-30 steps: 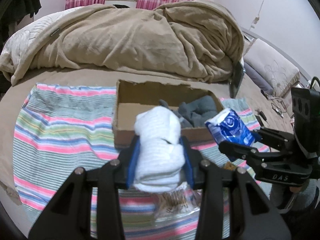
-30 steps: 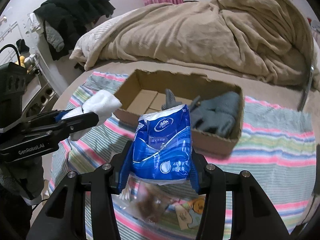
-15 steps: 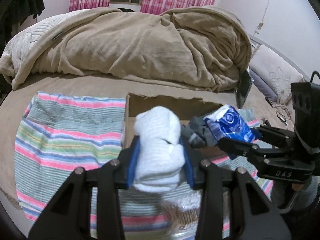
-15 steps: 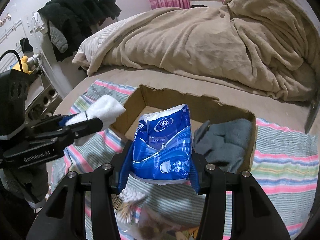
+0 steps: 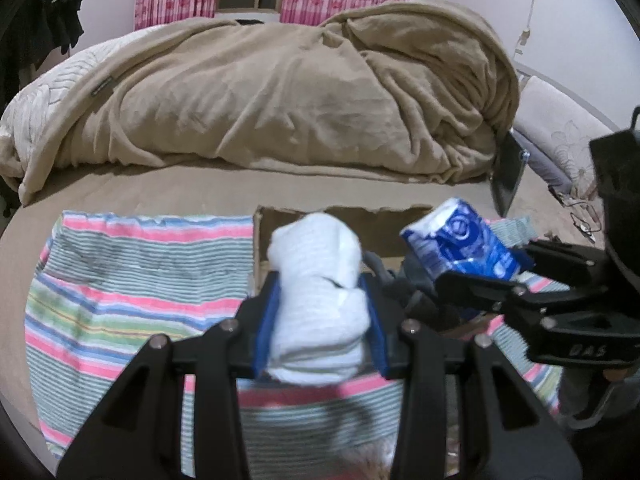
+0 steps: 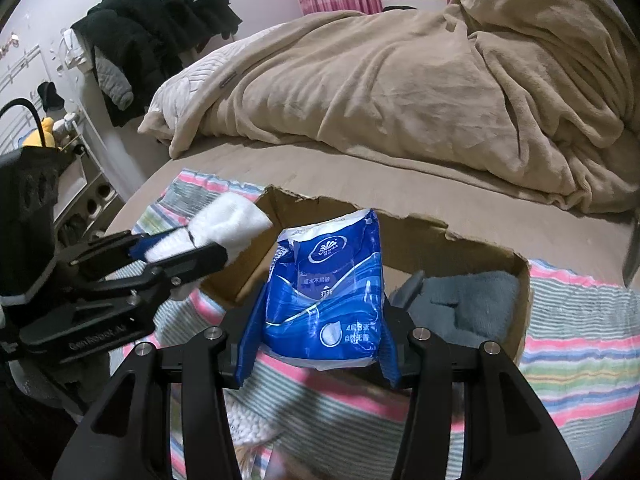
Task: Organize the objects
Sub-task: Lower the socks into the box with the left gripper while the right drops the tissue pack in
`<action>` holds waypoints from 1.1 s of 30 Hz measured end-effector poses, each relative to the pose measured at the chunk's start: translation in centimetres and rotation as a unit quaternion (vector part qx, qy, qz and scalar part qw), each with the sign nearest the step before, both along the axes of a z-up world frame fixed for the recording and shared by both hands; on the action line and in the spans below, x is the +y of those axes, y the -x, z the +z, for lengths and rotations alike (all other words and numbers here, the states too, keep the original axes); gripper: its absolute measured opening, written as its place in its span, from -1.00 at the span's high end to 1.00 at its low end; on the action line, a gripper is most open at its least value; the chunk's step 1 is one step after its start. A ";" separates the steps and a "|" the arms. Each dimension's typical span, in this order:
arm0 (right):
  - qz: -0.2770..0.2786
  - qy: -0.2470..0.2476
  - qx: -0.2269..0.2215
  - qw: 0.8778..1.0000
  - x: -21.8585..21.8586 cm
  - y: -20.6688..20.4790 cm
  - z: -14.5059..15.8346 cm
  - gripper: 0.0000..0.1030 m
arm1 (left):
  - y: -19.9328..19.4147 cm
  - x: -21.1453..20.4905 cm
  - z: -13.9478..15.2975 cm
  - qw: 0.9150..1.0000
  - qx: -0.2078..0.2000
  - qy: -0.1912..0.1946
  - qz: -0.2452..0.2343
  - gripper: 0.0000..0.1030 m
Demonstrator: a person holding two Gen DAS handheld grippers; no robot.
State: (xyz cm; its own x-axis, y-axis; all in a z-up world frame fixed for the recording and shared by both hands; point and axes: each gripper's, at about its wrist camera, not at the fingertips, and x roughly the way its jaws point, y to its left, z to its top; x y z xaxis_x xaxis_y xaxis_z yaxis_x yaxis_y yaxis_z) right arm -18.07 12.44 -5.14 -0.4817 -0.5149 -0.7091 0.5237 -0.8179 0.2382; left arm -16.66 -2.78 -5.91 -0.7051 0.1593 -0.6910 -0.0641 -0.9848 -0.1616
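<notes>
Bedroom scene, bed with rumpled tan blanket behind. Left gripper, jaws clamped on rolled white cloth, raised over near left edge of torn cardboard box. Right gripper, jaws pinching blue tissue pack, raised above box's near side. Grey cloth inside box at right. Striped towel spread beneath, on bed.

Lighting is dim, even and indoor, with soft shadows. Fisheye distortion curves both views, and corners vignette black. The striped cloth near the lower edge is blurred.
</notes>
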 end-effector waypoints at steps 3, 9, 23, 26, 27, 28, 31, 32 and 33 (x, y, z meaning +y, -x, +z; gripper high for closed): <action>0.000 0.001 -0.004 1.000 -0.1 0.6 -0.3 0.00 | 1.0 0.0 -1.0 1.000 -0.008 0.005 0.004 0.22; 0.000 -0.004 -0.020 1.000 -0.4 1.8 -1.6 0.00 | 2.5 -0.1 -3.2 1.000 -0.030 0.000 0.008 0.17; -0.008 -0.005 -0.042 0.999 -1.7 3.0 -3.1 -0.02 | 1.2 -1.1 -3.0 0.998 -0.037 -0.045 0.007 -0.15; -0.007 -0.001 -0.050 0.999 -2.1 3.1 -3.3 -0.02 | 0.2 -1.0 -2.4 0.999 -0.032 -0.037 0.004 -0.15; -0.005 -0.001 -0.050 0.999 -2.3 3.0 -3.3 -0.02 | -0.2 -1.0 -2.2 0.999 -0.030 -0.035 0.004 -0.15; -0.003 -0.001 -0.050 0.999 -2.6 2.9 -3.3 -0.03 | -0.6 -1.1 -2.0 0.999 -0.028 -0.031 0.006 -0.18; -0.002 -0.004 -0.049 0.999 -3.3 2.7 -3.3 -0.24 | -1.5 -1.8 -1.7 0.999 -0.023 -0.030 0.019 -0.56; -0.001 -0.005 -0.048 0.999 -3.5 2.6 -3.3 -0.31 | -1.6 -2.1 -1.7 0.999 -0.024 -0.033 0.022 -0.56; -0.001 -0.005 -0.048 0.999 -3.6 2.5 -3.3 -0.39 | -1.8 -2.5 -1.8 0.999 -0.027 -0.035 0.026 -0.56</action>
